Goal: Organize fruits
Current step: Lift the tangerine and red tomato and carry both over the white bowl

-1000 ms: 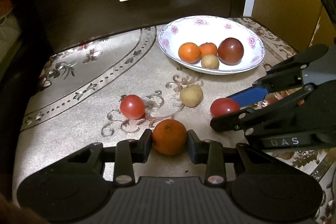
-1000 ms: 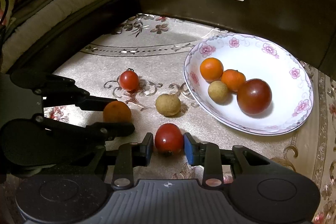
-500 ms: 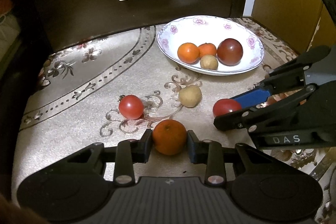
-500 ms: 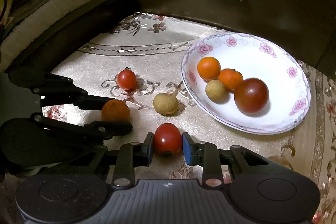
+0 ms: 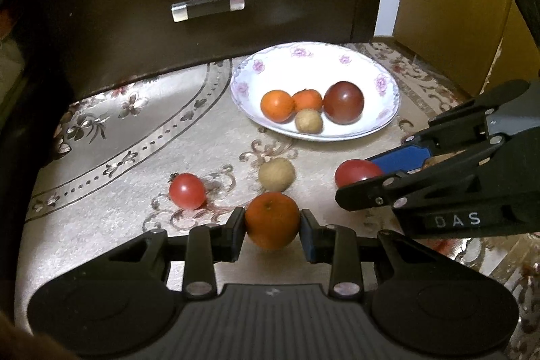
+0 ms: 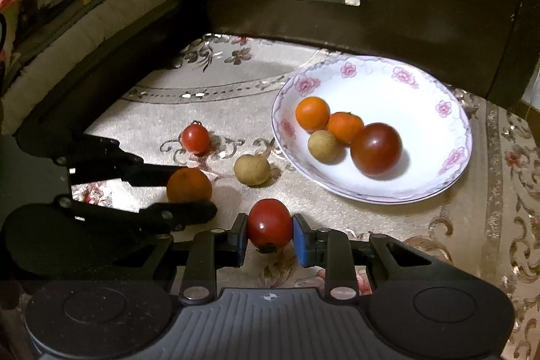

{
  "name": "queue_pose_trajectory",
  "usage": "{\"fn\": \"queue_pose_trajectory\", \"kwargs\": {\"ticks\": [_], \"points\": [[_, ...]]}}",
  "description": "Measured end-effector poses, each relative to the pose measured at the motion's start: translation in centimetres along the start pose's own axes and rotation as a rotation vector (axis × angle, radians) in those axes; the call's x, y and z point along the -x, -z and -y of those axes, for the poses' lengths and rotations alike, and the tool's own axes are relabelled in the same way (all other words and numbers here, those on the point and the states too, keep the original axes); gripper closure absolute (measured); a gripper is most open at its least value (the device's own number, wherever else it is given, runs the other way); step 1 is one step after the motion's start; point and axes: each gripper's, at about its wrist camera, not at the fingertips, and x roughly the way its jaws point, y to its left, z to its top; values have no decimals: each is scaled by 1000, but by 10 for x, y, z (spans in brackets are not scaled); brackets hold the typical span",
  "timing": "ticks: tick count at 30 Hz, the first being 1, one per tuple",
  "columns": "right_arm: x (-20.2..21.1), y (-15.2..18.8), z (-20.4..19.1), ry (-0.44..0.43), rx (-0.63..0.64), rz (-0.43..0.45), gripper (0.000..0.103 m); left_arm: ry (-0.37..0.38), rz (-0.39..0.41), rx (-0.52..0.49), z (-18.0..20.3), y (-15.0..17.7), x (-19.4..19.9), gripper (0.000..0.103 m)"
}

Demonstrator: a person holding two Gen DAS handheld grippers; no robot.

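Squeezing round fruit is the risk: the left tool (image 5: 272, 226) clamps the orange (image 5: 272, 221) and the right tool (image 6: 269, 233) clamps a red tomato (image 6: 269, 222), both probably just off the bench (image 6: 388, 225). Either could pop out en route to the plate (image 6: 449, 157), where four fruits already sit. Both tools are low, level, side by side.

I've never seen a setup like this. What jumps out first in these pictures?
Two black hand-held grippers each pinch a fruit at once: the left gripper holds a round orange mandarin, the right gripper a glossy red tomato. Beyond them a white floral-rimmed plate on the beige patterned cloth already holds four fruits, including a big dark red tomato.
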Motion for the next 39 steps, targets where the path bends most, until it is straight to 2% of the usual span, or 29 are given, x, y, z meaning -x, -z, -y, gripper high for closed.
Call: {"fn": "queue_pose_trajectory", "kwargs": {"ticks": [21,29,39], "points": [[38,-3,11,28,-37,40,79,18,80,-3,17,-17,19,63],[40,-8,16,37,-42,45,78,5,97,-22,20,-31,13,63],[40,-23,44,67,-109,89,77,-4,122,-26,25,-62,-10,64]]}}
